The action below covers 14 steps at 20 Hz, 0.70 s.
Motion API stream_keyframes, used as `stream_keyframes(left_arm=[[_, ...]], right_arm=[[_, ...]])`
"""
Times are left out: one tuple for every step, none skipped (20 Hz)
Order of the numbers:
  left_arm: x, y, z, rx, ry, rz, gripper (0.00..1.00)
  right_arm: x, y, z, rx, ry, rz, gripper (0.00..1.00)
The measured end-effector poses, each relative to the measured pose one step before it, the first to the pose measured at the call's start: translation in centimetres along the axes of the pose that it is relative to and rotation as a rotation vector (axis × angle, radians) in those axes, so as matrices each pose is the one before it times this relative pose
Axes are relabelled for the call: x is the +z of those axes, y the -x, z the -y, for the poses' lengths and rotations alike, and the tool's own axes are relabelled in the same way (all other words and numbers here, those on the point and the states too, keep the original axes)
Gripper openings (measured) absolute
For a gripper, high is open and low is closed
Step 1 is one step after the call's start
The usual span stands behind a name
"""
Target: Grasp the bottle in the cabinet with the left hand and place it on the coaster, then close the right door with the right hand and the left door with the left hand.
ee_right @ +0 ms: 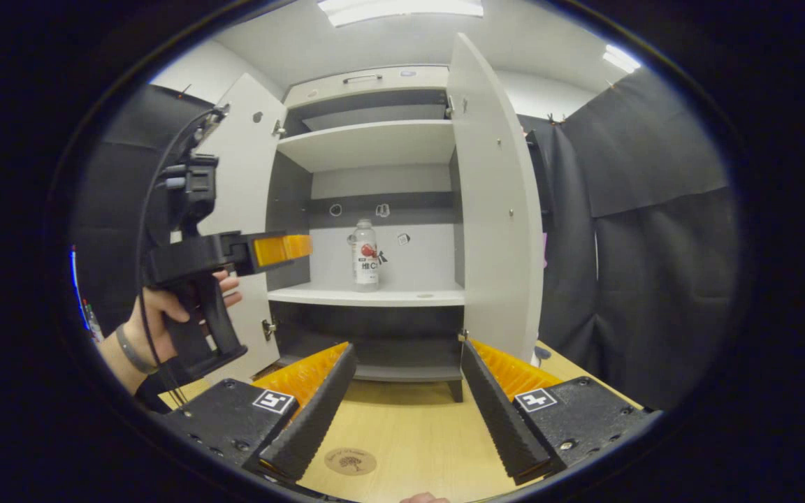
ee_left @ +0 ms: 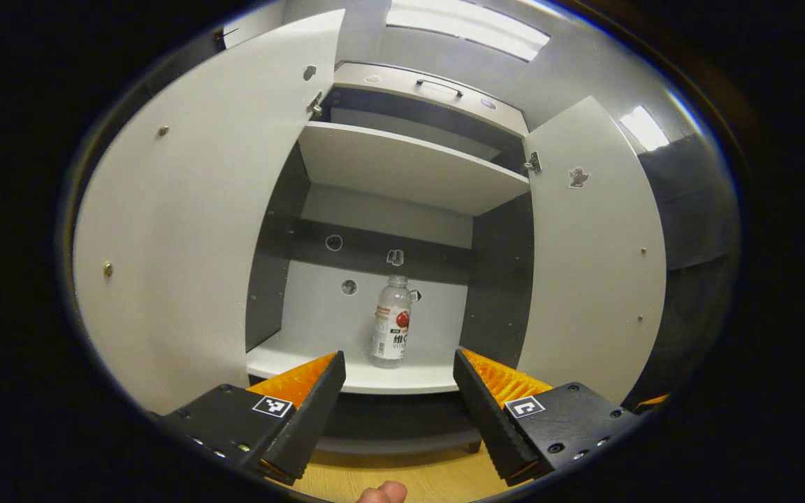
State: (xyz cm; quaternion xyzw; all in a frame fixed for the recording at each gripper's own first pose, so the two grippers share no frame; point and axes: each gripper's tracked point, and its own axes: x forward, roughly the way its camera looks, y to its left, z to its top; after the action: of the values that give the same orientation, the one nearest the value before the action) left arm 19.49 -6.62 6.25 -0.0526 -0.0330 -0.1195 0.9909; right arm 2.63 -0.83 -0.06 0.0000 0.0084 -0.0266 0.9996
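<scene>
Nearest in the left gripper view, the left hand-held gripper has its fingers spread wide apart, with nothing between them. It points straight into the open cabinet. Beyond the gap between its fingertips the bottle stands upright on the lower shelf, a little right of the shelf's middle and near the back wall. Its cap is on and a label wraps its lower half. The left gripper is apart from the bottle, not touching it.

Both doors stand open: the left door swings out wide on one side, the right door on the other. An upper shelf sits above the bottle.

In the right gripper view, the right hand-held gripper also has its fingers wide apart, holding nothing. It hovers low over the wooden tabletop, in front of the cabinet. A round coaster lies flat on the tabletop just beside its left finger, well apart from the bottle. In this view the left gripper is raised at shelf height, held by a hand with a band on the wrist, level with the bottle and short of it.
</scene>
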Motion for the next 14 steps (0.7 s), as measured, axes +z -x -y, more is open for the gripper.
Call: stream_keyframes(left_arm=[[0.131,-1.568,0.113,-0.00784,-0.00829,-0.00043,0.95],[-0.009,-1.657,0.067,-0.00757,-0.00362,-0.00580,0.95],[-0.220,-1.782,0.053,-0.00342,-0.00600,-0.00946,0.94],[-0.344,-1.736,-0.267,0.00652,-0.01660,-0.00621,0.95],[-0.237,-1.715,-0.369,0.01645,-0.02671,-0.00421,0.94],[-0.208,-1.812,-0.389,0.01324,-0.02733,-0.00585,0.94],[-0.227,-1.733,-0.215,0.00386,-0.01427,-0.00587,0.94],[-0.427,-1.558,0.094,-0.00557,-0.00017,-0.01128,0.94],[-0.533,-1.546,0.182,-0.01066,-0.00026,-0.01758,0.95],[-0.588,-1.460,-0.041,0.00183,-0.00905,-0.02458,0.94],[-0.279,-1.322,-0.136,0.00961,-0.01217,-0.01252,0.94],[-0.130,-1.273,-0.046,0.00932,-0.01281,-0.00568,0.95],[-0.122,-1.066,-0.060,0.00194,-0.00950,-0.00542,0.94],[-0.177,-0.879,-0.028,0.00168,-0.00614,-0.00834,0.99]], right_arm=[[0.062,0.068,0.316,-0.00859,-0.00382,-0.00045,1.00],[0.127,0.026,0.225,-0.00806,-0.00524,0.00229,0.99],[-0.003,-0.008,0.207,-0.00785,-0.00533,0.00208,0.99],[0.124,0.017,0.218,-0.00893,-0.00470,0.00163,0.99],[-0.037,0.000,0.365,-0.01181,-0.00310,-0.00003,0.99],[0.042,0.026,0.343,-0.01260,-0.00369,-0.00052,0.99],[0.082,0.156,0.269,-0.01320,-0.00524,0.00242,0.99],[-0.015,0.128,0.378,-0.01436,-0.00428,-0.00186,0.99],[-0.117,0.102,0.464,-0.01652,-0.00149,-0.00509,0.99],[0.014,0.093,0.552,-0.01886,-0.00179,-0.00400,0.99],[-0.013,0.068,0.483,-0.01688,-0.00270,-0.00187,0.99],[-0.015,-0.013,0.478,-0.01663,-0.00265,-0.00221,0.99],[-0.064,-0.040,0.474,-0.01533,-0.00197,-0.00383,0.99],[-0.005,-0.071,0.476,-0.01584,-0.00174,-0.00339,0.99]])
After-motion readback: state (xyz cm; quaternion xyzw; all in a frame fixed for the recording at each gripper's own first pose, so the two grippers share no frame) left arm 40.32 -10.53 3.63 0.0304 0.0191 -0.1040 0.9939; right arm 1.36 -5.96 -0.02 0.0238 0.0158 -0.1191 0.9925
